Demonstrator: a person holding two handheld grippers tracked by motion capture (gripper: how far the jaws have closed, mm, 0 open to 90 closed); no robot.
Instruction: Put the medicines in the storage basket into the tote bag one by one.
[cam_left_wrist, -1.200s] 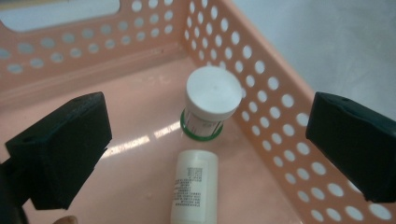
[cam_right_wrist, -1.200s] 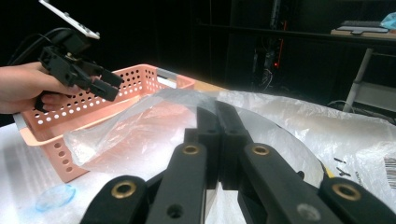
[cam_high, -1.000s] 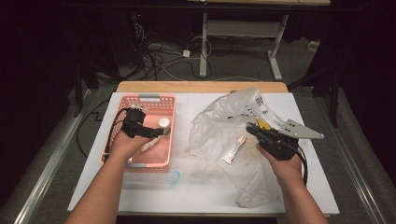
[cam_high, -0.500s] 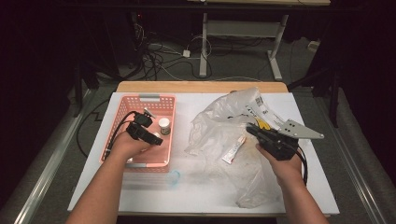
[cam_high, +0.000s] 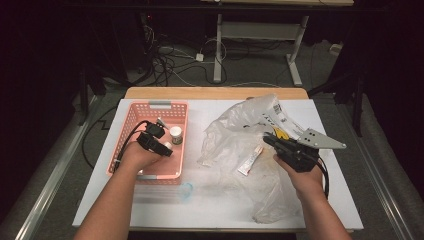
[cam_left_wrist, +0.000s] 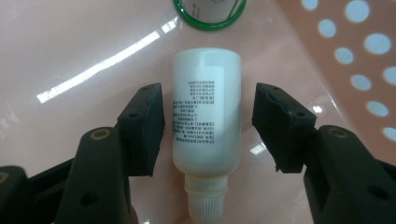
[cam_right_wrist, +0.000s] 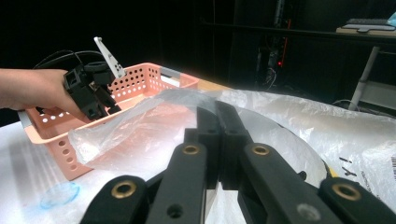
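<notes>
We count two grippers, one basket (cam_high: 131, 121), one bag (cam_high: 235, 135). Left gripper (cam_left_wrist: 208, 119) wide, bottle (cam_left_wrist: 205, 116) lying between jaws, untouched. Right gripper (cam_right_wrist: 218, 140) pinched flat on bag.

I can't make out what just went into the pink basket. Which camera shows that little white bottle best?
The left gripper view: the white bottle lies on the basket floor between the open tongs, label print visible. In the high view it is just a small pale spot by the tongs. In the right gripper view the basket wall hides it.
</notes>
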